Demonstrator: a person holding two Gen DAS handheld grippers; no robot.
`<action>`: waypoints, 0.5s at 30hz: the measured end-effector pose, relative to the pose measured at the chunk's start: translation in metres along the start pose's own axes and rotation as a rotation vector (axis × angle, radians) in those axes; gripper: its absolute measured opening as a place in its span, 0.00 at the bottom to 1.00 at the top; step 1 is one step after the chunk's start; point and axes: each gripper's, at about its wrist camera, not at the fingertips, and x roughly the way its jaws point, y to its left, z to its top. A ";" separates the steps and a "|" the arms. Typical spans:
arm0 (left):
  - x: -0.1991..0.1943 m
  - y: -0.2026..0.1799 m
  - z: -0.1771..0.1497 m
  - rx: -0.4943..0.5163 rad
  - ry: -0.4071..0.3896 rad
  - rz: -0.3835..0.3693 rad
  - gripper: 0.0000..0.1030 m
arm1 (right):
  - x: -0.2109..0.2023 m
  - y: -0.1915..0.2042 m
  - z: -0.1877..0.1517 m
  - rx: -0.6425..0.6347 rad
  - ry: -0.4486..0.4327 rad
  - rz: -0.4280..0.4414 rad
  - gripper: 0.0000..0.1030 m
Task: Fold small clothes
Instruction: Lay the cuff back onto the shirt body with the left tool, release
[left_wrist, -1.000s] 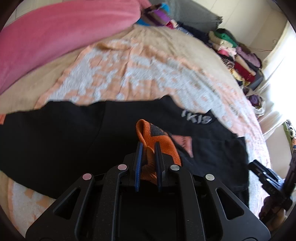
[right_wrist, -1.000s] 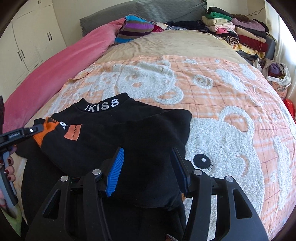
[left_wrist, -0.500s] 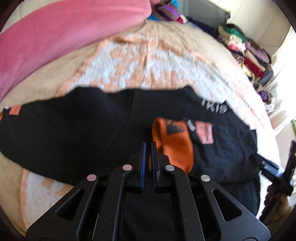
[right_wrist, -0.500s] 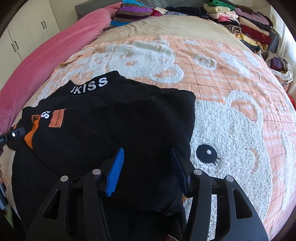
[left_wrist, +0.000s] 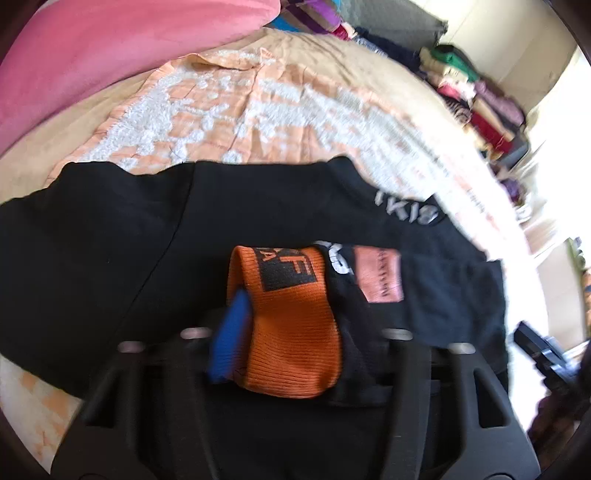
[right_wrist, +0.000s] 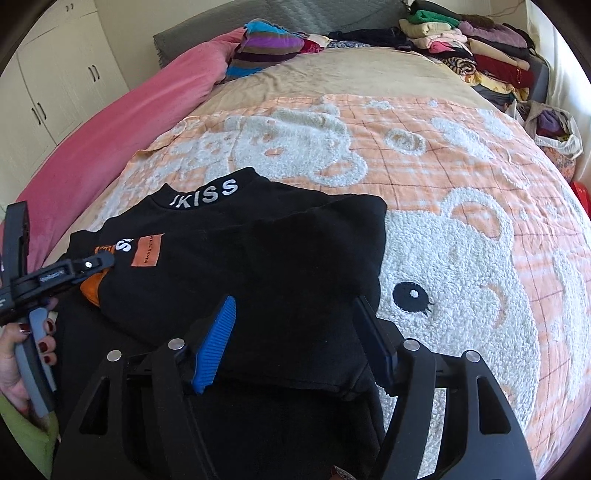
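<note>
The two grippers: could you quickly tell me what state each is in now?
Left gripper: open, orange cuff between its fingers.
Right gripper: open, over the black sweatshirt.

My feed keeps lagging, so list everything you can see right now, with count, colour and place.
Black knit sweater with white KISS collar: one, black, near end of bed.
Orange ribbed cuff: one, orange, between left fingers.
Peach bear-pattern blanket: one, under sweater.
Pink duvet: one, bed's left edge.
Striped pillow: one, headboard end.
Folded clothes stack: one, mixed, far right.
Left gripper: open.
Right gripper: open, over sweater.
</note>
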 end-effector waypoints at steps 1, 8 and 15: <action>0.001 -0.001 -0.001 0.006 0.003 -0.014 0.09 | 0.000 0.000 0.001 -0.001 0.001 -0.002 0.62; -0.036 -0.006 0.010 0.040 -0.089 -0.014 0.05 | 0.001 0.003 0.008 -0.008 -0.022 -0.003 0.62; -0.005 0.008 0.007 0.052 0.006 0.091 0.17 | 0.031 0.011 0.009 -0.051 0.050 -0.017 0.62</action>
